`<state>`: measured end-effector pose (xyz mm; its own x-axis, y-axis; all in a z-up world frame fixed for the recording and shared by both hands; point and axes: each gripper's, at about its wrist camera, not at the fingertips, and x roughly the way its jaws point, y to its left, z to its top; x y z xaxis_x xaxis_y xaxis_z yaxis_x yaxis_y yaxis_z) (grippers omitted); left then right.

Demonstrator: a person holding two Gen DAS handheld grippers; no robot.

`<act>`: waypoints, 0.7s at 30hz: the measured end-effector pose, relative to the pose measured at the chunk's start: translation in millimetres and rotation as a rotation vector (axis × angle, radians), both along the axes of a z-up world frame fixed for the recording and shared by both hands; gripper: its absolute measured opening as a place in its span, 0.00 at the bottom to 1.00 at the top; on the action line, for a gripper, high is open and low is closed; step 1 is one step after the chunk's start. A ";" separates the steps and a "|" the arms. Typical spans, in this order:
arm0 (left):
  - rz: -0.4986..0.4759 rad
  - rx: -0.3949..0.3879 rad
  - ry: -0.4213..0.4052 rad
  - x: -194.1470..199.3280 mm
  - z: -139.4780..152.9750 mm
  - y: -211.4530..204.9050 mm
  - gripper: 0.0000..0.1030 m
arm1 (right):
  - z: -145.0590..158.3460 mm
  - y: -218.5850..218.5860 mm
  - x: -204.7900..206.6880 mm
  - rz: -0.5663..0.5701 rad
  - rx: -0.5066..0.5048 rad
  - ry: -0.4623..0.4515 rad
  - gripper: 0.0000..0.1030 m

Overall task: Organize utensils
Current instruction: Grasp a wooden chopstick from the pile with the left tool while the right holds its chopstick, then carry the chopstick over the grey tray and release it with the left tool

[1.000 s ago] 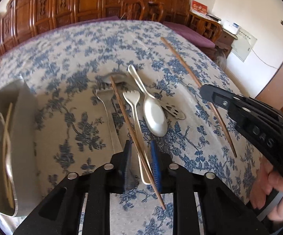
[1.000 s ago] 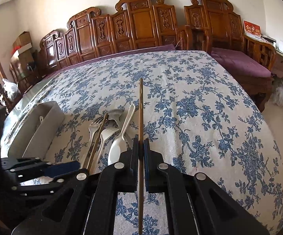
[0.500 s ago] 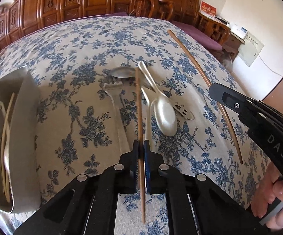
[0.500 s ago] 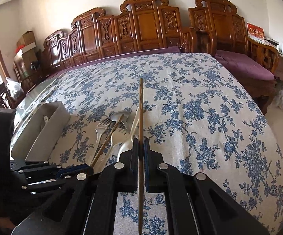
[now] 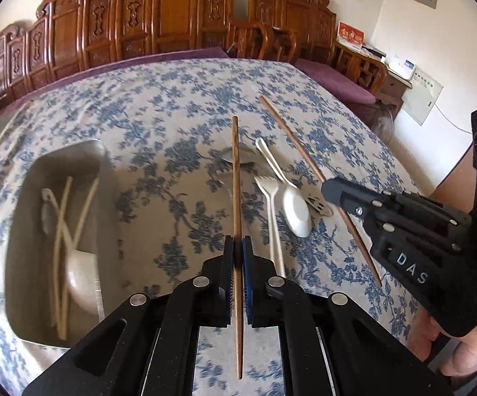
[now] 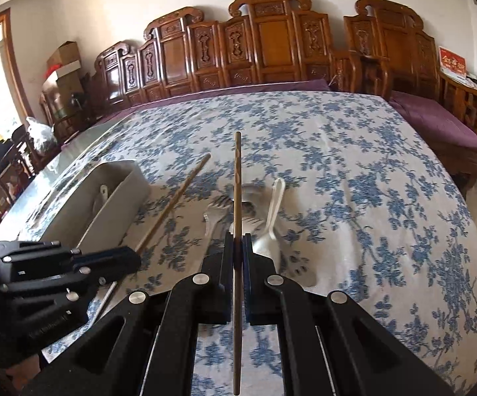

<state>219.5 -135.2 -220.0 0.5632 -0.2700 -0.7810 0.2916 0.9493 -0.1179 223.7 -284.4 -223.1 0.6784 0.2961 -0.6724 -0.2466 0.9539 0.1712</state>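
- The left gripper [image 5: 238, 247] is clenched on a slim brown wooden chopstick [image 5: 236, 178], which runs straight up between its blue pads and sticks out past both ends of them.
- The right gripper [image 6: 237, 244] is likewise clamped on a second brown chopstick [image 6: 237, 178], thin and straight, with faint carved marks near its far end.
- Both chopsticks are held above a table covered by a white cloth with blue flowers [image 6: 354, 181].
- On the cloth, between the two grippers, lie a white plastic fork [image 5: 269, 194], a white spoon [image 5: 296, 209] and metal cutlery, partly hidden.
- To the left sits a grey bin [image 5: 23, 231] holding pale chopsticks [image 5: 61, 231] and a white spoon.
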 end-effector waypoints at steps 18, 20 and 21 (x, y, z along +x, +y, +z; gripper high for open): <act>0.080 0.034 -0.048 -8.3 20.8 62.6 0.04 | 3.1 40.7 -8.0 0.103 -0.015 -0.006 0.06; 0.089 0.032 -0.048 -5.1 21.9 69.4 0.04 | 3.3 43.0 -9.1 0.110 -0.017 -0.008 0.06; 0.093 0.032 -0.048 -3.3 22.4 72.9 0.04 | 3.2 44.8 -9.7 0.115 -0.022 -0.009 0.06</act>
